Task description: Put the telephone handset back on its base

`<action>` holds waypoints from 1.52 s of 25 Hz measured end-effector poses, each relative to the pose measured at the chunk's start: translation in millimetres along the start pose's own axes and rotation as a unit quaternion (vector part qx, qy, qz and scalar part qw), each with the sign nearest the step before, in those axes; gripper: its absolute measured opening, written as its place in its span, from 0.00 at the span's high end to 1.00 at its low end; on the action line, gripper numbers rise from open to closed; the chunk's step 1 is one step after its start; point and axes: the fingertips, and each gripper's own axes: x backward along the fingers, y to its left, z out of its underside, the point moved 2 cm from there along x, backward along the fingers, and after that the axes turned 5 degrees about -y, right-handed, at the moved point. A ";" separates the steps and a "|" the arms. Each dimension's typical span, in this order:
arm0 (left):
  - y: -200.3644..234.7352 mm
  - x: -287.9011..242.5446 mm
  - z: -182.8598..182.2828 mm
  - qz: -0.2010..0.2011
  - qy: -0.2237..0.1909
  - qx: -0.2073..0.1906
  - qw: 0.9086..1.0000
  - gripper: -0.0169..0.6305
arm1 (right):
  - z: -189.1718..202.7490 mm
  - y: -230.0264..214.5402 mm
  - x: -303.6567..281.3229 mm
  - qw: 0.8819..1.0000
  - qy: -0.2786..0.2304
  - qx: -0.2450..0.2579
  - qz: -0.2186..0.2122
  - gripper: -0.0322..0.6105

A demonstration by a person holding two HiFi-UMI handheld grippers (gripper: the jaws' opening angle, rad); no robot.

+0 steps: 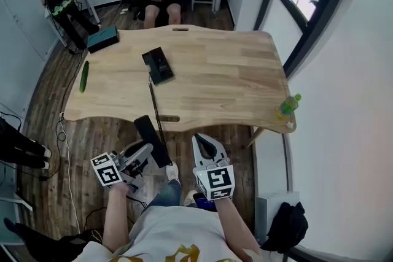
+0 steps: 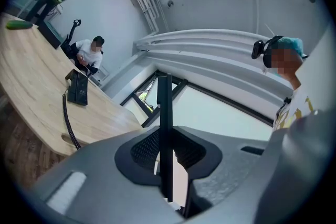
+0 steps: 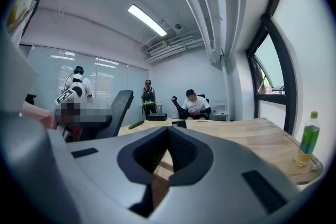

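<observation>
**Handset Held Off the Bench's Near Edge, Base Sits Clear**

The left tongs (image 1: 146, 153) pinch the black handset (image 1: 151, 137) just below the near edge of the bench (image 1: 233, 70), over the wood floor (image 1: 110, 132). Its long axis runs slantwise, far end toward the bench edge and near end toward the person's knees. A coiled cord (image 1: 153, 104) crosses that edge to the base (image 1: 158, 64), which lies left of centre with bare wood around it. The right tongs (image 1: 201, 143), pressed together and holding nothing, sit beside the handset. A cucumber (image 1: 84, 77) lies near the left edge and a green bottle (image 1: 287, 106) stands at the right corner, both well apart from the base.
</observation>
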 end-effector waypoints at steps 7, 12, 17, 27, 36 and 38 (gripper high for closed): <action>19.6 -21.5 -10.0 0.008 0.009 -0.005 1.000 0.86 | 5.8 -19.5 -17.9 1.000 0.005 -0.001 0.010 0.94; 46.8 -42.9 -25.7 0.017 0.015 0.002 1.000 0.86 | 5.0 -37.6 -51.2 1.000 0.006 0.000 0.015 0.94; 83.6 -68.0 -49.1 0.024 0.020 0.014 0.999 0.86 | 8.2 -57.7 -95.7 1.000 0.018 -0.004 0.019 0.94; 176.8 -107.3 -118.9 0.033 0.018 0.064 0.997 0.86 | 11.5 -74.1 -216.6 0.999 0.046 -0.018 0.021 0.94; 236.0 -128.1 -160.7 0.033 0.008 0.085 0.996 0.86 | 16.8 -85.7 -278.3 0.997 0.069 -0.010 0.033 0.94; 244.4 -129.5 -162.6 0.029 0.002 0.091 0.995 0.86 | 19.6 -89.7 -282.2 0.997 0.070 -0.011 0.037 0.94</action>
